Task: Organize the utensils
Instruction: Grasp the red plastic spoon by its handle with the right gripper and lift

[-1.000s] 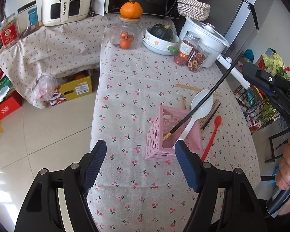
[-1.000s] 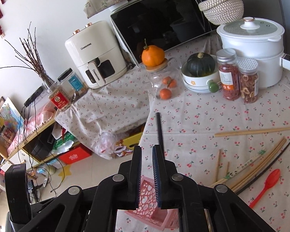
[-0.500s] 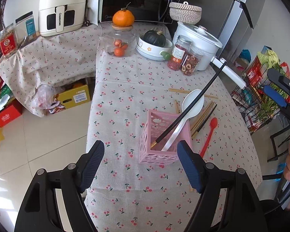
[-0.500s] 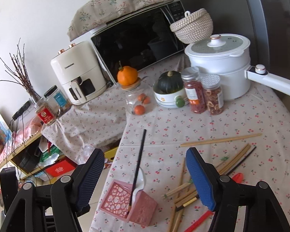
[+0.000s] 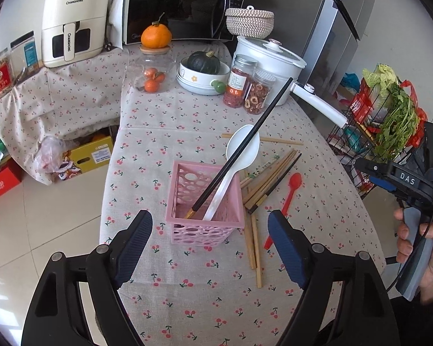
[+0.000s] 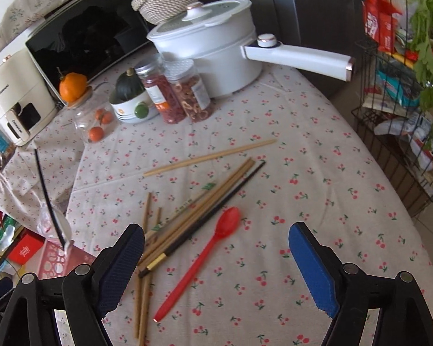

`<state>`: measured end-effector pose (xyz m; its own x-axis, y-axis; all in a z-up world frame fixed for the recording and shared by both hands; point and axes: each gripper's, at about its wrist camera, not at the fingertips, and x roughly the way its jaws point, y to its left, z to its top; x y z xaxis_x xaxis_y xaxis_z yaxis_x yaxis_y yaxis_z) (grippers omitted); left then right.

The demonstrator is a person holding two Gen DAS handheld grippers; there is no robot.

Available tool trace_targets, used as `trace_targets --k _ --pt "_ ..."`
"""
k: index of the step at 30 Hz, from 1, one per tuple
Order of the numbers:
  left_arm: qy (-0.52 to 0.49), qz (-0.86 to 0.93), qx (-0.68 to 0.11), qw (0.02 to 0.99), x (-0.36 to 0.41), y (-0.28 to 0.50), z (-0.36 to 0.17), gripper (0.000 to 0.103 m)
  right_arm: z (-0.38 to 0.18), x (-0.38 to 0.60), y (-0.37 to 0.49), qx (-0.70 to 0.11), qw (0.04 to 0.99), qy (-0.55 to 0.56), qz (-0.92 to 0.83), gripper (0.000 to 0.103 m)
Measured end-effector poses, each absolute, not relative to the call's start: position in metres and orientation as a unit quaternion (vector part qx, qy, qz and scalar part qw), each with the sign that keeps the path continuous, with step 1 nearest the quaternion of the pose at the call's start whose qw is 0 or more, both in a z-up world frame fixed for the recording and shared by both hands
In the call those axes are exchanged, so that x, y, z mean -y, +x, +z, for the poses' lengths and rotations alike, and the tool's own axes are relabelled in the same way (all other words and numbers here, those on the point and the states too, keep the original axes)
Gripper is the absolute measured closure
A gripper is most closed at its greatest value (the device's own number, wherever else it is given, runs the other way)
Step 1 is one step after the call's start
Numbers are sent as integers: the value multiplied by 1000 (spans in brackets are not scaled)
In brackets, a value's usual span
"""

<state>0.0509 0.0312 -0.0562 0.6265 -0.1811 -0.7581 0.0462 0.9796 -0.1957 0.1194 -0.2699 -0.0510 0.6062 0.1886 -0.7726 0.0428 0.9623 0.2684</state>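
Right wrist view: the right hand-held gripper (image 6: 216, 262) hangs released, jaws wide, above the tabletop (image 6: 317, 173), and the red spoon (image 6: 200, 262) lies directly between and just ahead of its fingers. The spoon's long axis runs diagonally — handle tip near and left, bowl farther and right — so the jaws would likely need to turn across the handle before closing. Just left of it, touching or nearly so, lies the loose pile of chopsticks (image 6: 199, 213), angled much the same way, with one wooden stick (image 6: 210, 157) apart beyond. From the left wrist, the left hand-held gripper (image 5: 210, 242) is also released and empty, framing the pink basket (image 5: 206, 225), which already holds a white spoon (image 5: 239, 158) and a black chopstick (image 5: 245, 147) leaning out — the right gripper looks the nearer to the remaining utensils.
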Motion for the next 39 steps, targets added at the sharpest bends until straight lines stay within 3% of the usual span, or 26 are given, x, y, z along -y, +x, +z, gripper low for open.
trace_targets --k 10,16,19,22,23,24,25,31,39 --pt "-27 -97 -447 889 -7 50 -64 19 -123 249 165 -528 843 98 4 17" --pt "-20 -109 -450 886 -5 51 -63 19 -146 228 186 -558 824 93 14 29" --pt "-12 -113 -452 885 -4 51 -65 19 -158 217 194 -578 810 96 19 42" --pt "-2 -117 -453 884 -2 50 -66 19 -164 206 196 -588 807 62 4 61" --pt "2 -120 -453 884 -1 49 -65 19 -165 203 196 -591 805 51 6 81" --pt "4 -124 -453 883 0 49 -65 19 -166 202 196 -592 804 47 8 92" --pt "5 -132 -454 881 1 48 -65 19 -166 202 195 -594 804 43 9 96" --pt "24 -164 -449 878 19 41 -60 21 -151 234 185 -582 810 75 4 96" --pt "82 -195 -459 863 93 55 -59 37 -115 297 160 -544 831 117 -12 96"
